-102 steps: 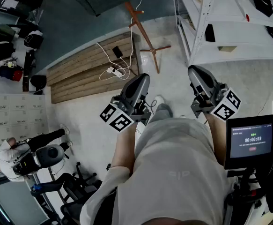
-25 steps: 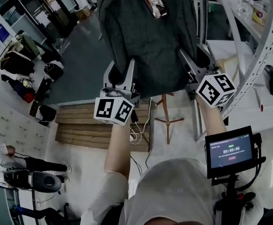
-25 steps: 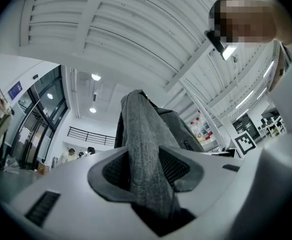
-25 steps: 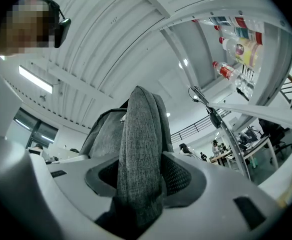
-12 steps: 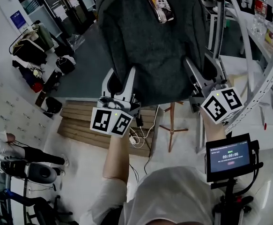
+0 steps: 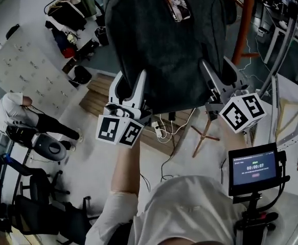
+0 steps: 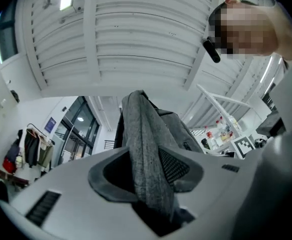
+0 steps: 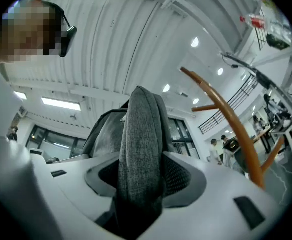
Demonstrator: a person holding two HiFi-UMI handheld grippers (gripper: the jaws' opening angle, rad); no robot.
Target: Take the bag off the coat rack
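A dark grey backpack [image 6: 164,50] with a small picture patch [image 6: 177,5] fills the top of the head view, held up in front of me. My left gripper [image 6: 131,88] is shut on a fold of its grey fabric [image 7: 148,154] at the lower left side. At the lower right side my right gripper [image 6: 218,80] is likewise shut on a fold of fabric [image 8: 138,149]. The orange-brown wooden coat rack [image 6: 246,19] stands just right of the bag; its curved arm [image 8: 231,119] is apart from the bag in the right gripper view.
The rack's feet [image 6: 205,131] rest on the floor below the bag. A wooden platform [image 6: 100,98] with a power strip and cables [image 6: 161,131] lies under it. A timer screen [image 6: 253,167] is on a stand at my right. White shelving [image 6: 292,111] is at the far right, and a person [image 6: 10,111] at the left.
About four seconds ago both grippers hung empty near my waist; now they are raised and shut on the bag. Over the last second bag and grippers swung left, and the rack's pole now shows at the right.
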